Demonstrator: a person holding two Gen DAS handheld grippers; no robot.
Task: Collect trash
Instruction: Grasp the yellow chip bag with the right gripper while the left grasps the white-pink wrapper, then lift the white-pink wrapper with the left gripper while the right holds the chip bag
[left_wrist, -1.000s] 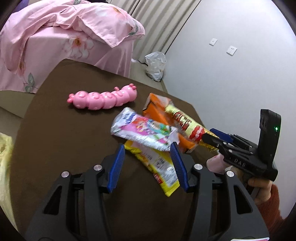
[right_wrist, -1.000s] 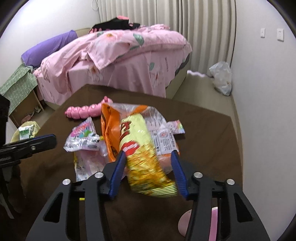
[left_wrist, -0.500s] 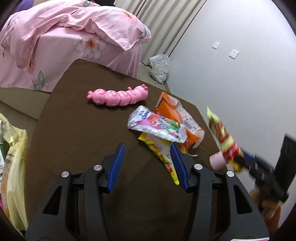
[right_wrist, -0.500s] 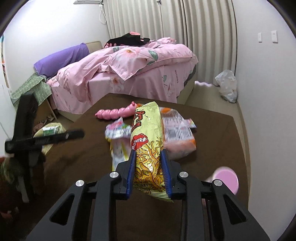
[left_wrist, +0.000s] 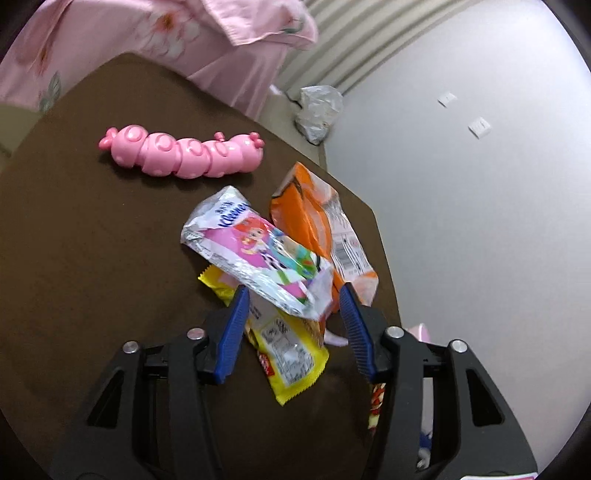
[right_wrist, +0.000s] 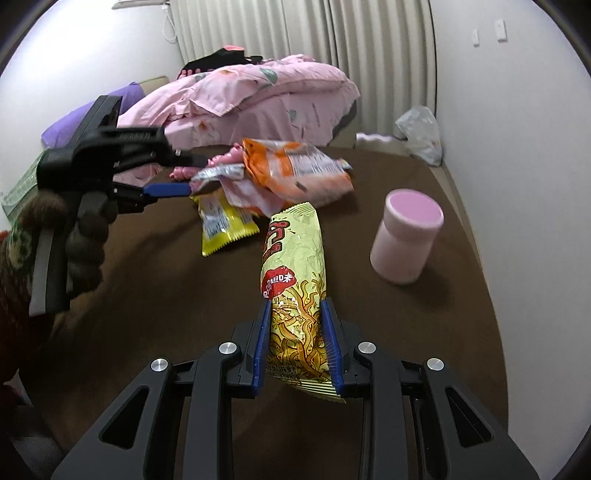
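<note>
Since a second ago my right gripper (right_wrist: 297, 334) has lifted the long yellow-green crinkly noodle-snack packet (right_wrist: 293, 280) off the pile, pinched near its tail above the brown table (right_wrist: 166, 295). My left gripper (left_wrist: 293, 325) now hangs wide open and empty over the silver-and-pink foil wrapper (left_wrist: 258, 258). That wrapper looks light, limp and slippery, so I'd pinch its near crimped end.

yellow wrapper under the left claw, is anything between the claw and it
Yes. The silver-and-pink cartoon wrapper lies across the yellow wrapper, covering its far end. The open left claw straddles both; the near end is bare.
</note>
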